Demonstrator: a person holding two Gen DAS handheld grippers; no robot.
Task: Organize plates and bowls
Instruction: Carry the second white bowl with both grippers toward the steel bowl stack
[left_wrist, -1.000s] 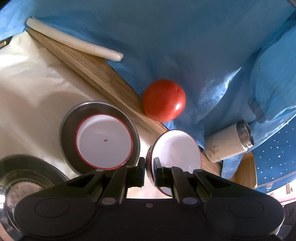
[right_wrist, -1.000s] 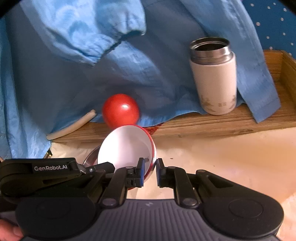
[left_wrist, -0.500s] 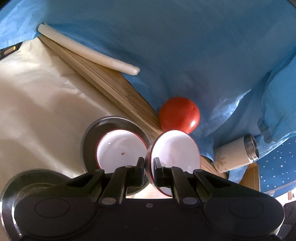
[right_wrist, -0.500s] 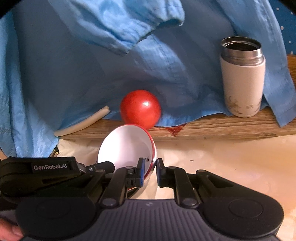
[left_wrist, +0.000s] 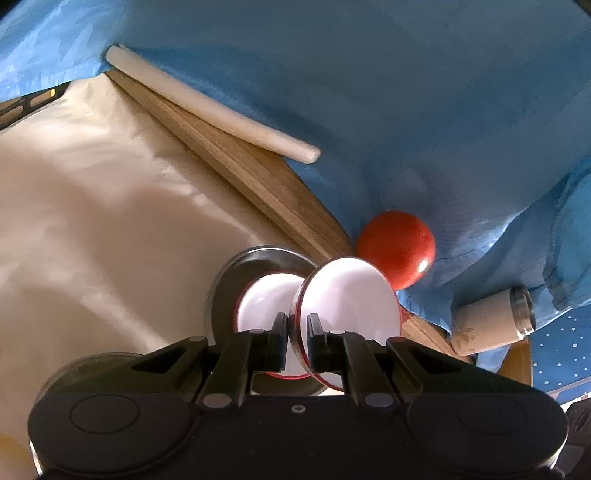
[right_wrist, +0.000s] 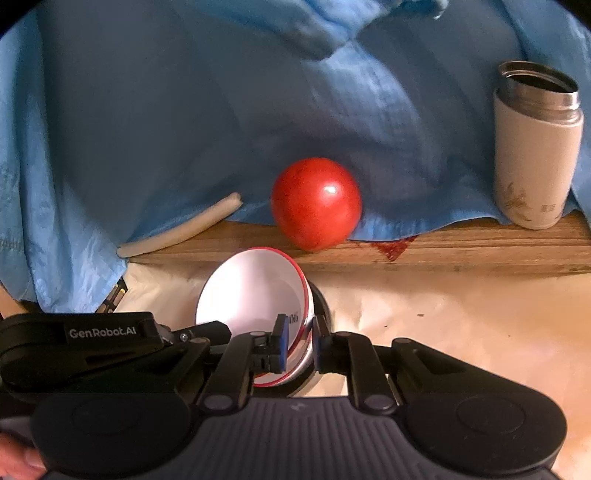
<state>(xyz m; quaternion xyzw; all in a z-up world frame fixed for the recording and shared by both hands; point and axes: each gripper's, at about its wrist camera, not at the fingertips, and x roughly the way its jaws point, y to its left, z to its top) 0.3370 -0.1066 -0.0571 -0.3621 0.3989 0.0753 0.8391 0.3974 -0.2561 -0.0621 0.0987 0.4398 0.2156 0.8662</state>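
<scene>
- One bowl (left_wrist: 351, 295), white with a red rim, held tilted on edge above the worktop (left_wrist: 110, 240), mouth facing the tomato (left_wrist: 397, 247).
- Likely light and rigid, glossy and so slick at the lip; probably breakable or chippable if dropped.
- Best taken at the rim, one finger inside and one outside.
- Left tongs (left_wrist: 296, 328) nearly together, clamped across the near rim of the bowl.
- Right tongs (right_wrist: 299, 343) narrowly apart, with the bowl's rim lined up in the gap; impossible to tell whether pinching it or merely in front of it.
- Just below: a second bowl (left_wrist: 260, 299) of the same kind, nested upright in a steel plate (left_wrist: 255, 258) on the worktop, a likely place to stack the held one.
- Risk of slipping or swinging from a single edge grip on so smooth a lip.
</scene>
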